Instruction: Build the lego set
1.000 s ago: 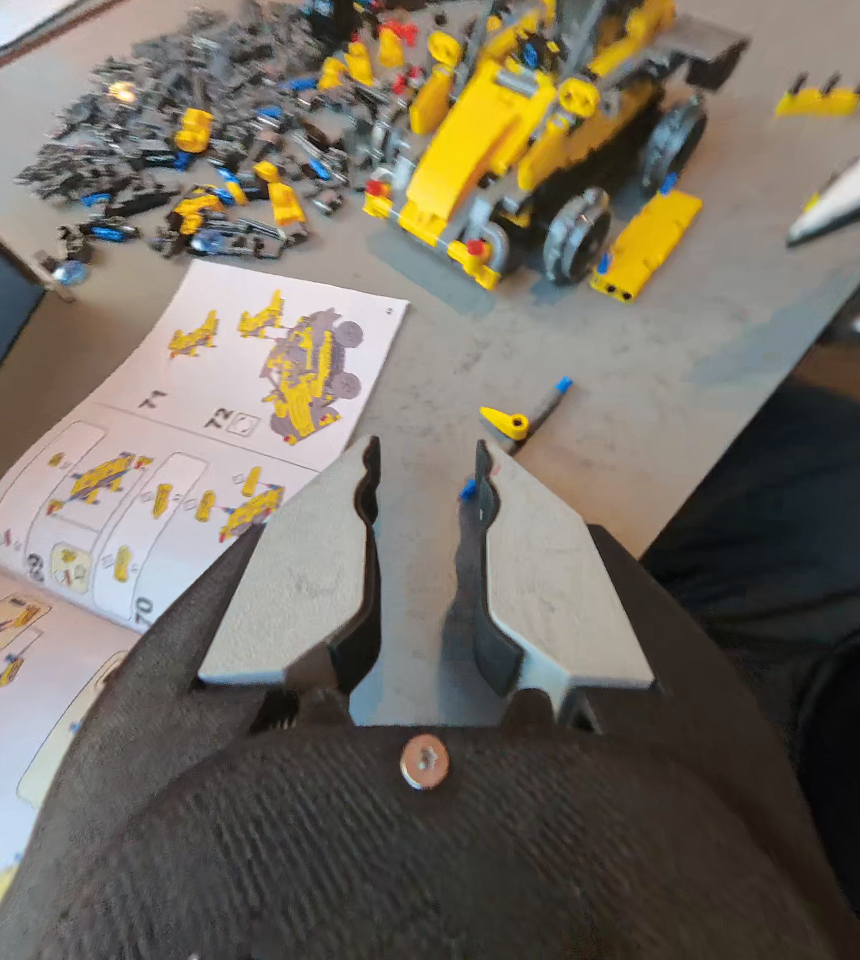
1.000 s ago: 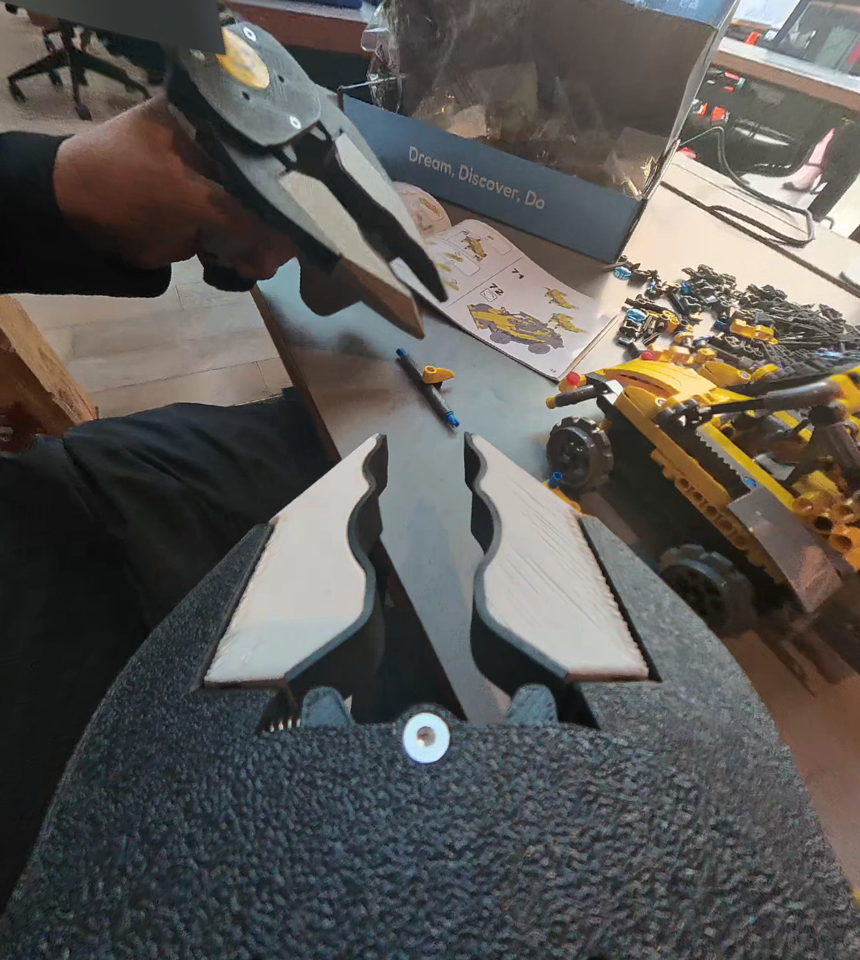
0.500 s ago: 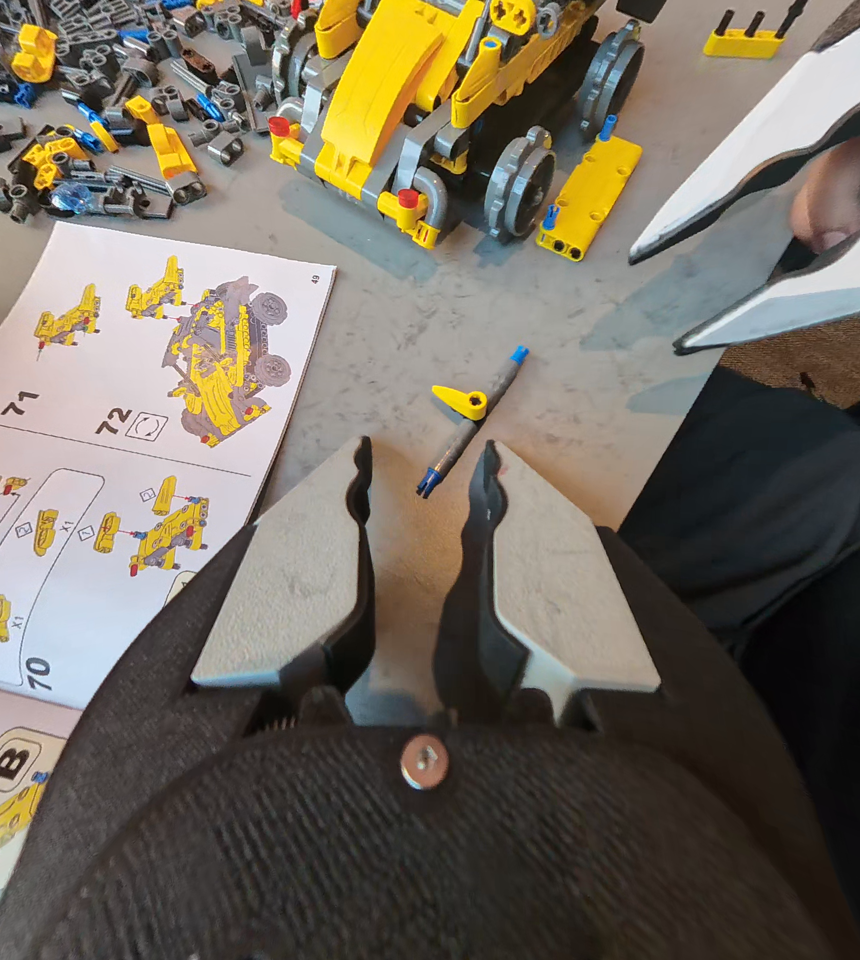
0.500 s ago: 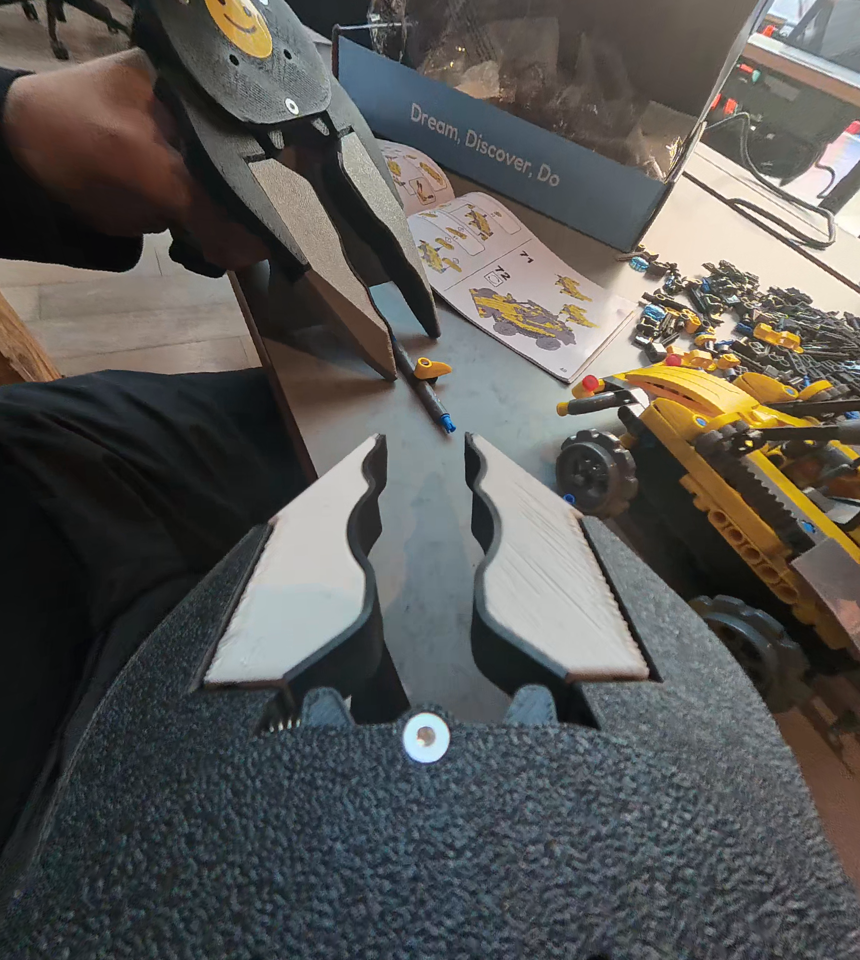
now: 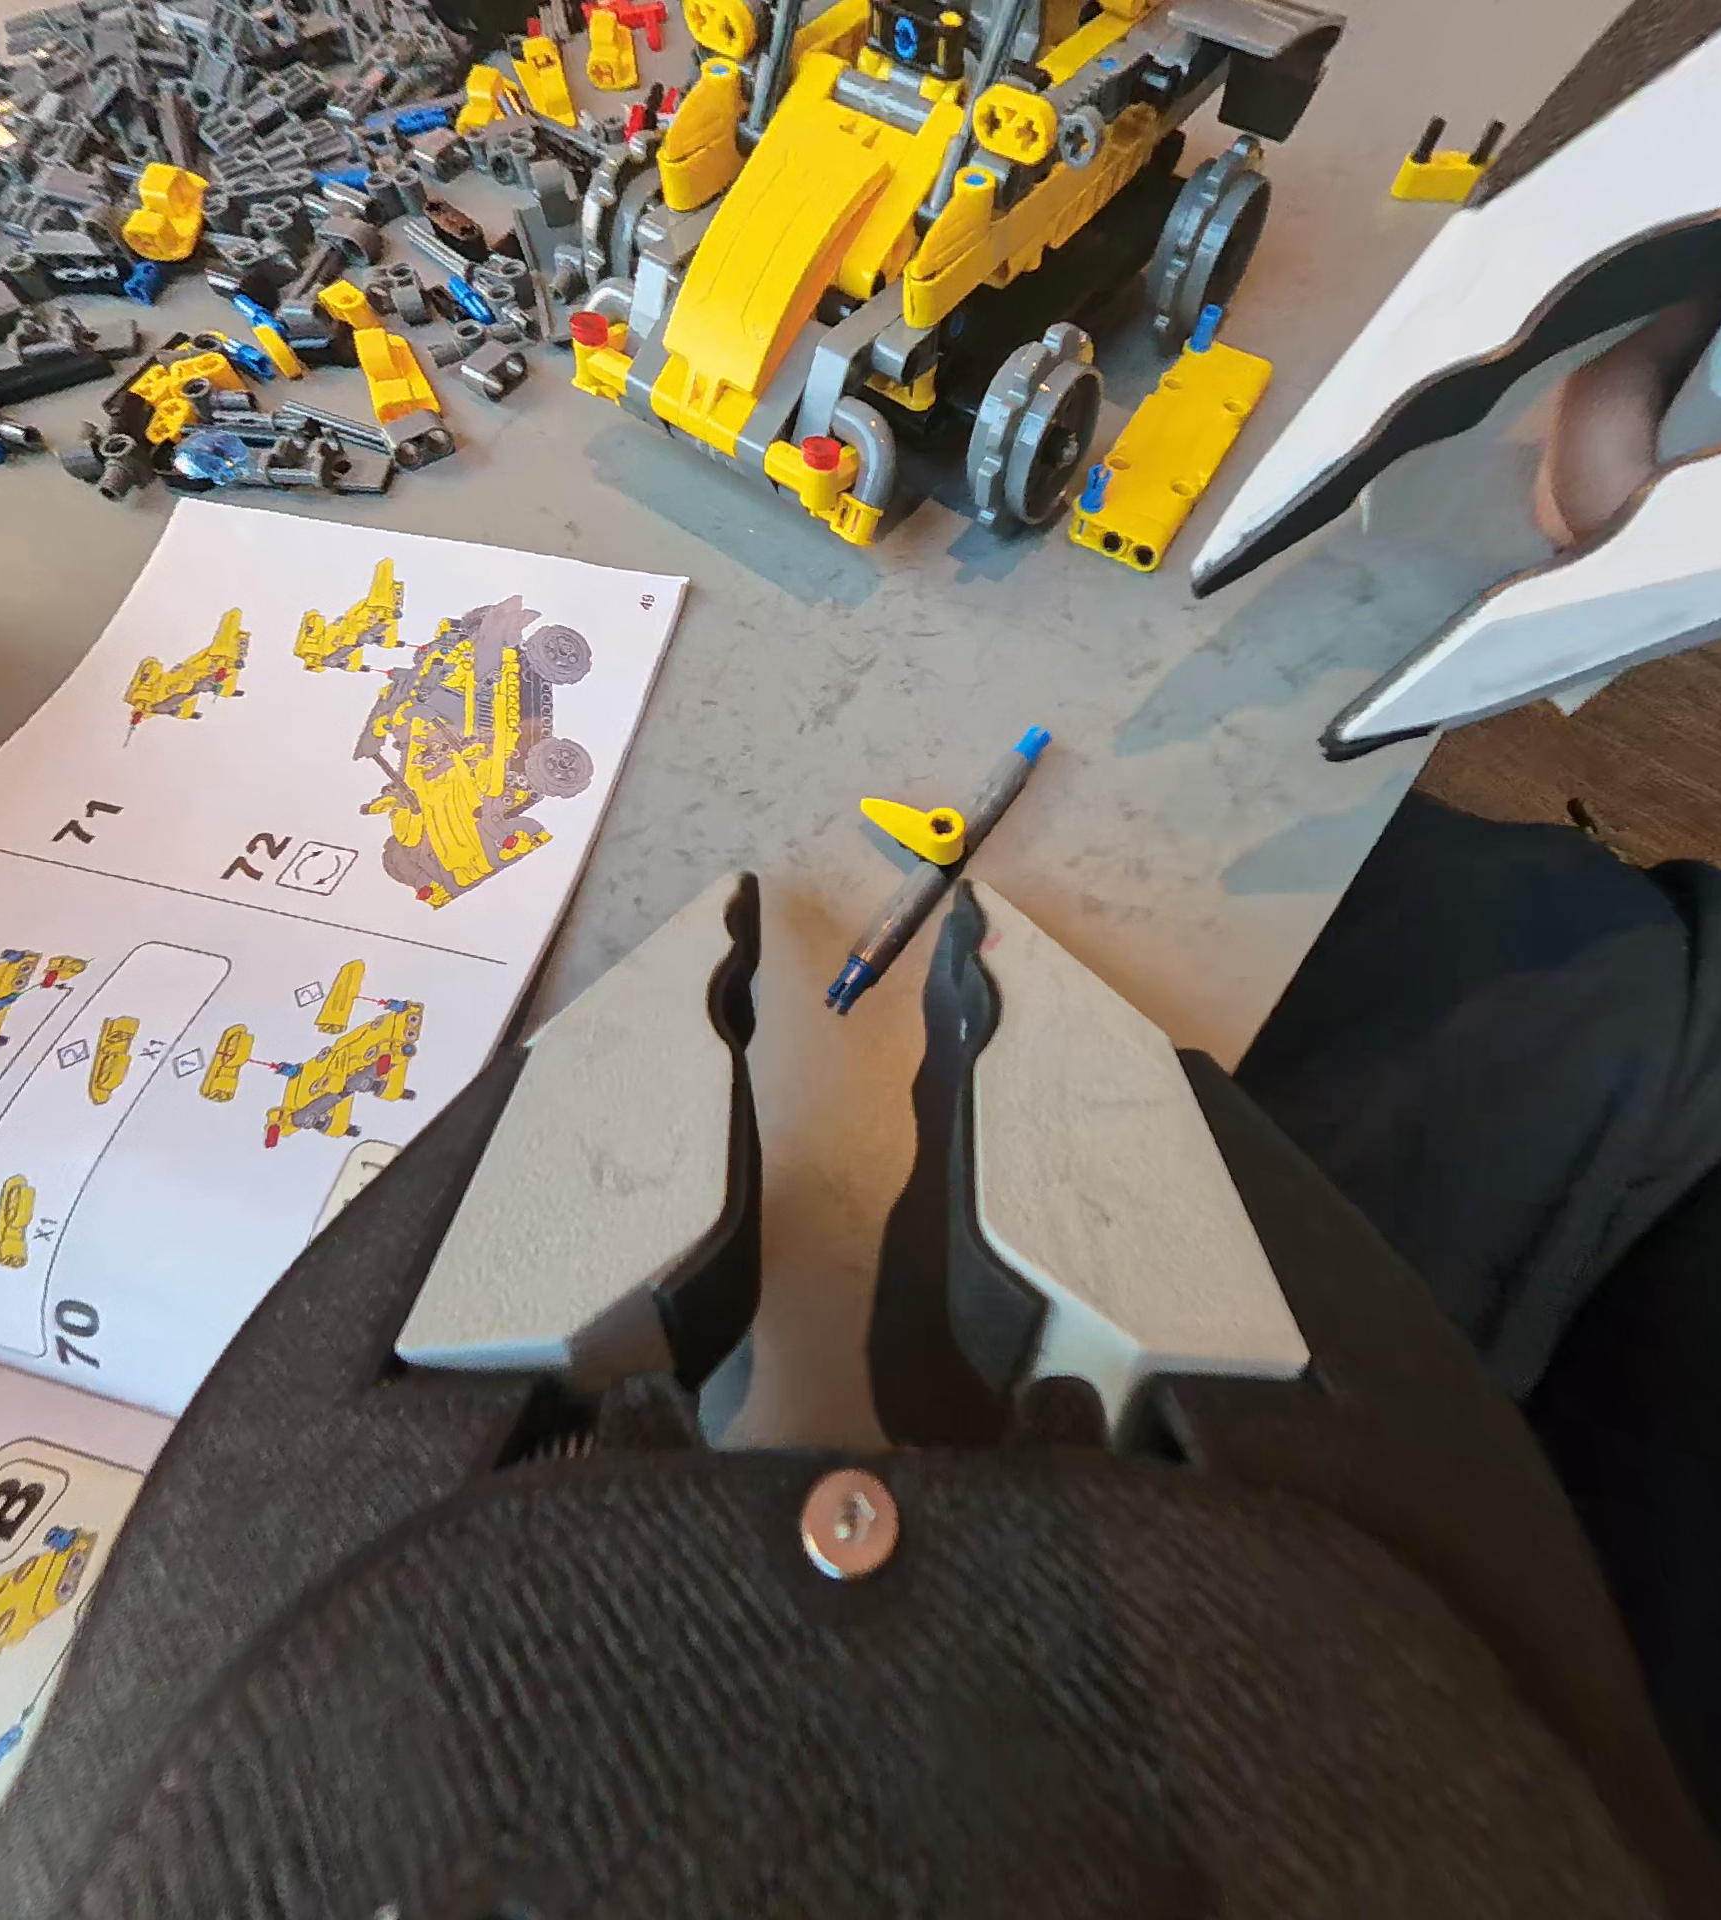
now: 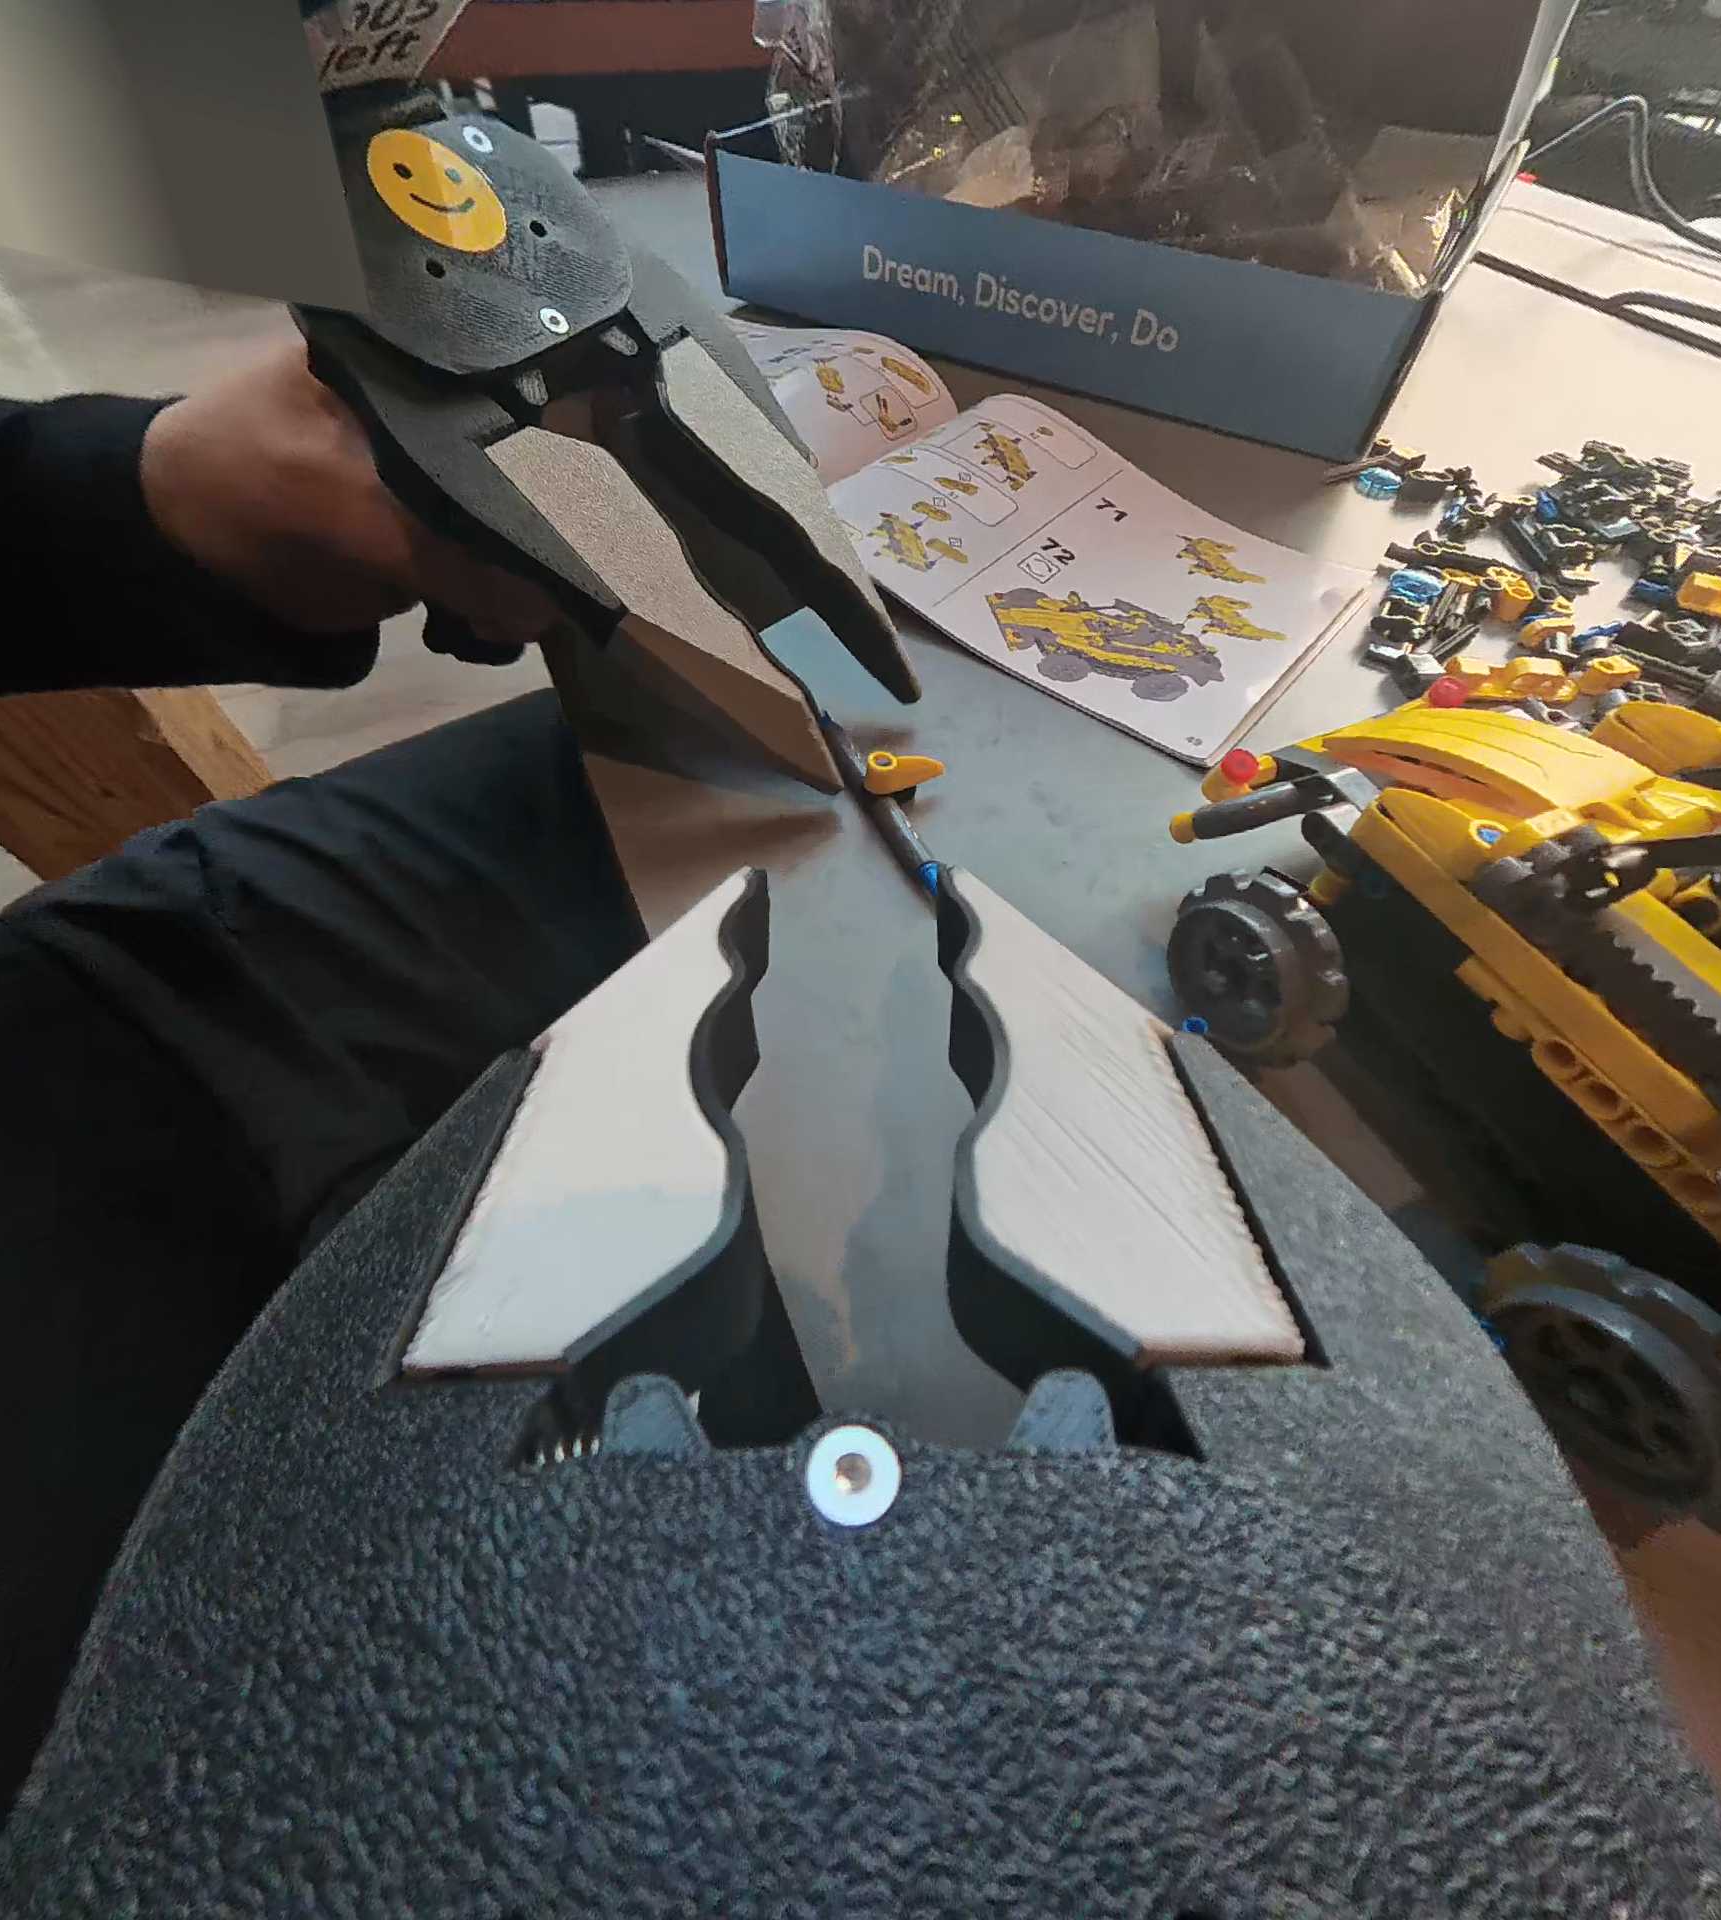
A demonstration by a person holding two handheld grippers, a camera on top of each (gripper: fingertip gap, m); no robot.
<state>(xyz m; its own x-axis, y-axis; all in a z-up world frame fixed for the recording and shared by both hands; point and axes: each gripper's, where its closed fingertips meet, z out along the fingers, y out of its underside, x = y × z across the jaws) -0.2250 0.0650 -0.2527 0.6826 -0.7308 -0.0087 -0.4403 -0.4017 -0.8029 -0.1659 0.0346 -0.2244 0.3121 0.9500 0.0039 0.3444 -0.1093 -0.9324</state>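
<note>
A grey axle [image 5: 944,852] with blue ends and a small yellow piece [image 5: 913,826] on it lies on the grey table near the front edge. My left gripper [image 5: 851,914] is open and low over the table, and the axle's near blue end lies between its fingertips. In the right wrist view the left gripper [image 6: 871,738] straddles that end of the axle [image 6: 897,826]. My right gripper [image 6: 851,894] is open and empty, its tips just short of the axle's other end. It also shows in the left wrist view [image 5: 1266,665], hovering to the right.
A half-built yellow vehicle model [image 5: 835,260] stands behind the axle, with a yellow plate [image 5: 1173,447] beside its wheel. A pile of loose grey, black and yellow parts [image 5: 160,208] lies far left. An open instruction booklet [image 5: 264,831] lies left. A blue box [image 6: 1043,291] stands behind. The person's dark-clothed legs [image 5: 1562,1143] are at the table edge. My right gripper's tips are some 7 cm from the yellow plate [image 5: 1173,447].
My left gripper has moved forward and down until the axle's near end sits between its tips. My right gripper has come closer to the axle from the other side. Both stayed open.
</note>
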